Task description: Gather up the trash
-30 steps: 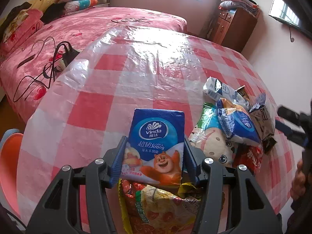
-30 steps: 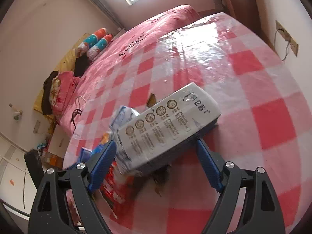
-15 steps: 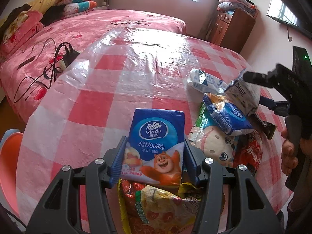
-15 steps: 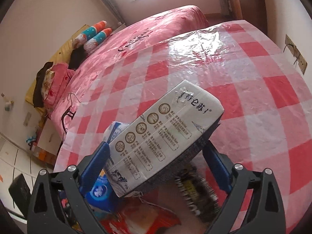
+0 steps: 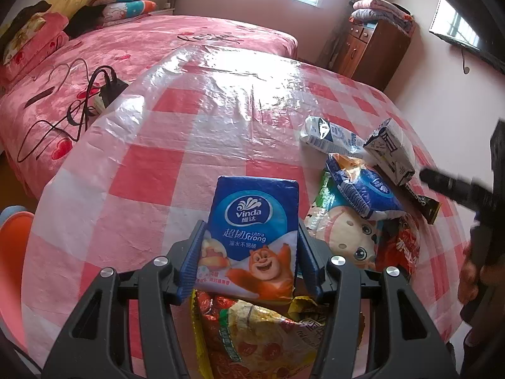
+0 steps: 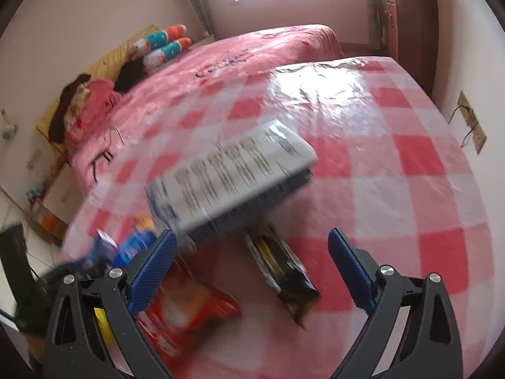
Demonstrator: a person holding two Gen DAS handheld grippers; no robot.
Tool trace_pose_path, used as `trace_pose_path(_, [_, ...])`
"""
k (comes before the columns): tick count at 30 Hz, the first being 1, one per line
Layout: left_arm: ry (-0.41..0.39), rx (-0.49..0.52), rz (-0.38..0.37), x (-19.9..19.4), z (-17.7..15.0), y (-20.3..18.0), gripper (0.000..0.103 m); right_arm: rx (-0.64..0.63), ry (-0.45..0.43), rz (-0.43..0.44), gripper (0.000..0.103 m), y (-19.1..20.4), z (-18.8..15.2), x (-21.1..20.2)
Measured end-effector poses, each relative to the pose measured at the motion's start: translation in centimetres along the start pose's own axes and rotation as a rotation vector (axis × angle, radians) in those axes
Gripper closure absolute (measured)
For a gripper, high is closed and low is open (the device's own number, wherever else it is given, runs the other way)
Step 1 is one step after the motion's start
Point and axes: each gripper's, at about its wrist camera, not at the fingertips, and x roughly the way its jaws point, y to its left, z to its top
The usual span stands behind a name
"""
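Observation:
My left gripper [image 5: 249, 259] is shut on a blue Vinda tissue pack [image 5: 252, 230], held over a yellow-red snack bag [image 5: 252, 338]. A pile of wrappers lies to its right: a cartoon-face bag [image 5: 344, 233], a blue bag [image 5: 363, 189], a red bag [image 5: 401, 252] and a white carton [image 5: 328, 134]. My right gripper [image 6: 249, 271] is open and empty. The white carton [image 6: 230, 173] [image 5: 391, 151] it held lies blurred just beyond its fingertips, over the pile. A black wrapper [image 6: 281, 268] and the red bag [image 6: 186, 309] lie under it.
The table [image 5: 189, 126] has a red-and-white checked plastic cloth. A pink bed [image 5: 142, 41] with cables and a charger [image 5: 107, 88] stands behind it. A wooden cabinet [image 5: 369, 50] is at the back right. An orange chair [image 5: 12, 252] is at the left.
My right gripper carried the white carton over the pile, then opened and let it go. The left gripper has stayed still with the tissue pack.

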Motion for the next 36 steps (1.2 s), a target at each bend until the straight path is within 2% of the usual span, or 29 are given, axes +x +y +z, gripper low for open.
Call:
trace_pose_path(2, [-0.002, -0.008, -0.002, 0.0, 0.1, 0.1, 0.047, -0.035, 0.016, -0.028, 0.011, 0.2, -0.6, 0.4])
trace_pose_path(3, [-0.003, -0.012, -0.002, 0.0, 0.1, 0.1, 0.047, -0.056, 0.023, -0.048, 0.021, 0.3, -0.9, 0.7])
trace_pose_path(4, [-0.002, -0.014, -0.001, 0.0, 0.1, 0.2, 0.047, -0.072, 0.030, -0.062, 0.024, 0.6, -1.1, 1.0])
trace_pose_path(7, [0.000, -0.024, 0.000, -0.1, 0.1, 0.5, 0.047, -0.126, 0.030, -0.103, 0.030, 1.3, -1.4, 1.6])
trace_pose_path(9, [-0.001, -0.030, 0.004, -0.2, 0.1, 0.7, 0.047, -0.173, 0.026, -0.150, 0.044, 1.8, -1.5, 1.9])
trace_pose_path(11, [-0.005, -0.039, 0.008, -0.4, 0.2, 0.9, 0.048, -0.207, 0.021, -0.189, 0.053, 2.2, -1.9, 1.9])
trace_pose_path(15, [-0.022, -0.057, 0.013, -1.0, 0.4, 1.5, 0.048, -0.215, 0.022, -0.169, 0.069, 2.3, -2.4, 1.6])
trace_pose_path(18, [-0.033, -0.065, 0.014, -1.5, 0.4, 1.7, 0.048, -0.208, 0.026, -0.150, 0.074, 2.5, -2.7, 1.2])
trace_pose_path(23, [-0.050, -0.069, 0.012, -2.6, 0.2, 1.9, 0.048, -0.152, 0.031, -0.061, 0.082, 2.5, -3.0, -0.2])
trace_pose_path(30, [-0.073, -0.074, 0.004, -4.3, -0.4, 2.3, 0.048, -0.084, 0.031, 0.065, 0.082, 3.6, -3.7, -2.7])
trace_pose_path(36, [-0.087, -0.086, -0.001, -5.4, -1.0, 2.9, 0.048, -0.080, 0.015, 0.125, 0.083, 5.4, -4.6, -4.8])
